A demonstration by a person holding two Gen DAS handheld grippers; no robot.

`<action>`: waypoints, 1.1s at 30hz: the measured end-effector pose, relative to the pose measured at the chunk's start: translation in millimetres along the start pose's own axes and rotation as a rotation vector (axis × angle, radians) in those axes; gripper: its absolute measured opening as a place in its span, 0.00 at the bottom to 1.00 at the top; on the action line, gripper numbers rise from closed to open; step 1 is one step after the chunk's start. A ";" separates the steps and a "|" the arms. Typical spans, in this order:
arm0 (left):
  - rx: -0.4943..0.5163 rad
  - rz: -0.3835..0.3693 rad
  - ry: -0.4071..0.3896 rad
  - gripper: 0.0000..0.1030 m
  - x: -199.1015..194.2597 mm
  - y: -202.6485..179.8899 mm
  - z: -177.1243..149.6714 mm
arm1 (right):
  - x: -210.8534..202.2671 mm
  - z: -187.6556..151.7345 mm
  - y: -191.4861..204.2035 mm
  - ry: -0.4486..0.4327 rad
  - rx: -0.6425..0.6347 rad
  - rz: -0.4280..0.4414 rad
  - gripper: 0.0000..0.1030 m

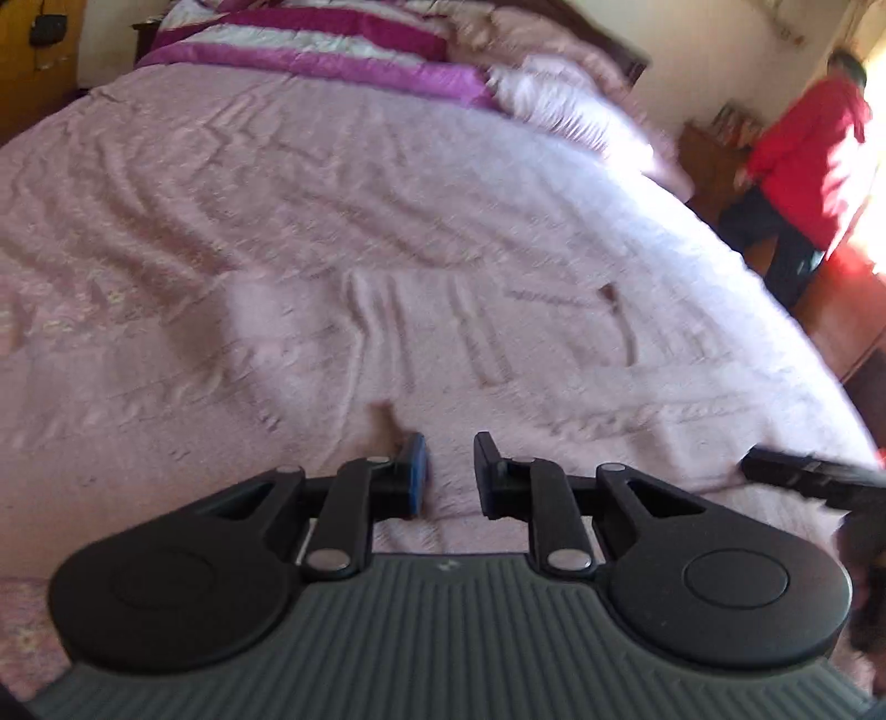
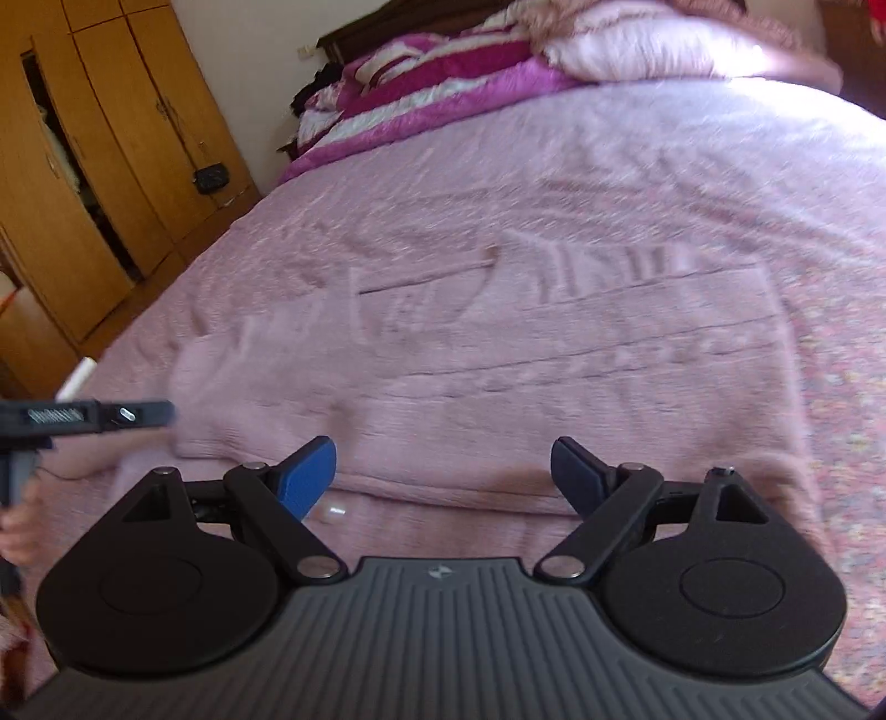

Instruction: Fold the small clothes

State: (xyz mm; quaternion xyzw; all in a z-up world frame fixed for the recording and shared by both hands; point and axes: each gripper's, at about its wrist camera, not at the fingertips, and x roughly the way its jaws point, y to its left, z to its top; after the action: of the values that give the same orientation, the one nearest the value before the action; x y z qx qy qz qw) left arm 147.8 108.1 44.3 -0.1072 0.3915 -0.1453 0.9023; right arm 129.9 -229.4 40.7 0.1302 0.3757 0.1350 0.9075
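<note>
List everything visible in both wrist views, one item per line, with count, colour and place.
sweater: one, pale pink knit, spread flat on the bed just ahead of both grippers.
bedspread: one, pink, covering the bed.
blanket: one, magenta and white striped, bunched at the head of the bed.
pillow: one, pale pink, beside the blanket.
wardrobe: one, orange-brown wood, left of the bed.
bystander: one, red top and dark trousers, by the bright window, blurred.
left gripper: one, black with blue pads, open over the sweater's near edge.
right gripper: one, black with blue pads, open wide over the sweater's hem.
</note>
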 end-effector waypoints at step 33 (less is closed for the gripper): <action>-0.352 0.405 -0.006 0.75 -80.7 112.7 -28.8 | 14.9 -25.3 116.3 0.314 -0.247 -0.009 1.00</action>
State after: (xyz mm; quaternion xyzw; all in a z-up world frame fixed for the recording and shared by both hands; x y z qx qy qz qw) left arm 94.2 239.1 44.9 -0.1821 0.4217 0.1088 0.8815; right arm 104.7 -112.7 52.9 -0.0066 0.4937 0.1944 0.8476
